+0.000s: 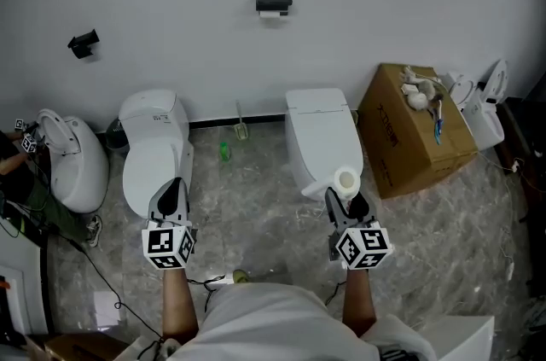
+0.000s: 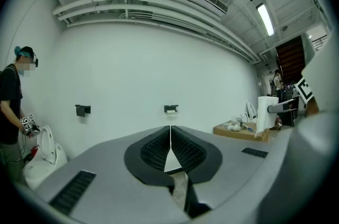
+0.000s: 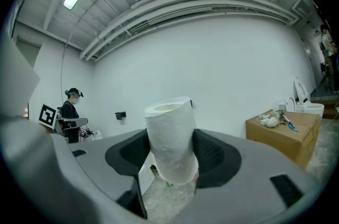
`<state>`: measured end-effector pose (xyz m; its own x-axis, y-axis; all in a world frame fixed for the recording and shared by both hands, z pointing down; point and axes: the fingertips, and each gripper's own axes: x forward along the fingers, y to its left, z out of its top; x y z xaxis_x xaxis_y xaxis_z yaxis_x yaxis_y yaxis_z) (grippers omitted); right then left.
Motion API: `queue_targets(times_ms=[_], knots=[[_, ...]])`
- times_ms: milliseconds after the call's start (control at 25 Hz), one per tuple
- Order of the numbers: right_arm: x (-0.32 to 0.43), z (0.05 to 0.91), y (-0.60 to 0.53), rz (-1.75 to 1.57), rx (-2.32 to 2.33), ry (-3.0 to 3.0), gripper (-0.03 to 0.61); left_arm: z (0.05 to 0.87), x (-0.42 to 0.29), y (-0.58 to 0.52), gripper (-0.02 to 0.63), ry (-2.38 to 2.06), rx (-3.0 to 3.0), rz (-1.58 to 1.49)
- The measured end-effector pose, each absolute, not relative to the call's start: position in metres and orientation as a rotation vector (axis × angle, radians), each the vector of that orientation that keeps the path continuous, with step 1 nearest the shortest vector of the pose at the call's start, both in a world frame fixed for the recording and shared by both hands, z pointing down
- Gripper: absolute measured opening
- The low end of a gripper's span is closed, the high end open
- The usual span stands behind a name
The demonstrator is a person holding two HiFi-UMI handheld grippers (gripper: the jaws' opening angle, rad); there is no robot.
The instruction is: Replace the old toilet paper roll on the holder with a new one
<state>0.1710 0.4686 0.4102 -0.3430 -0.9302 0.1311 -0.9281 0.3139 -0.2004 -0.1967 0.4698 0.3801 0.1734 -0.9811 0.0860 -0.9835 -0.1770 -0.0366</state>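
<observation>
1. The right gripper (image 3: 169,151) is holding the new toilet paper roll (image 3: 168,135). Its fingers are standing wide apart and pressing on the two sides of the roll, which is standing almost upright between them, leaning a little.
2. The left gripper (image 2: 170,139) is carrying nothing. Its fingers are lying together with the pads touching, and they are pointing toward the far wall.
3. The holder (image 1: 274,3) is hanging on the far wall, above the gap between the left toilet (image 1: 153,150) and the middle toilet (image 1: 320,133). Something small and white (image 1: 273,13) is sitting just under its black bar. I am taking this for the old roll, nearly used up, but it is too small to be sure.
4. Both grippers are hovering well apart from that wall, on the near side of the toilets. In the head view the new roll is showing just above the near edge of the middle toilet.
5. A second black holder (image 1: 84,43) is sitting far to the left on the same wall. It seems to be empty, so I am judging that the middle one is the target.
6. So the task is only beginning, in my judgement: the new roll is in hand, but the old one is still on the holder.
7. Walking to the wall, pulling the old roll off and sliding the new one on are all remaining. The free left gripper is looking suited for the removal.
</observation>
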Motion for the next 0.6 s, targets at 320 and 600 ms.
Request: queue_targets(times_ms=[320,600], knots=[[0.16,0.409,0.48,-0.369,-1.793,2.554,0.262,0.386,-0.203,0.478,0.025,-1.976,2.368,0.15],[0.156,0.406,0.49,-0.386,-1.788,2.515,0.262,0.385,-0.212,0.488,0.118,-1.982,2.375,0.156]])
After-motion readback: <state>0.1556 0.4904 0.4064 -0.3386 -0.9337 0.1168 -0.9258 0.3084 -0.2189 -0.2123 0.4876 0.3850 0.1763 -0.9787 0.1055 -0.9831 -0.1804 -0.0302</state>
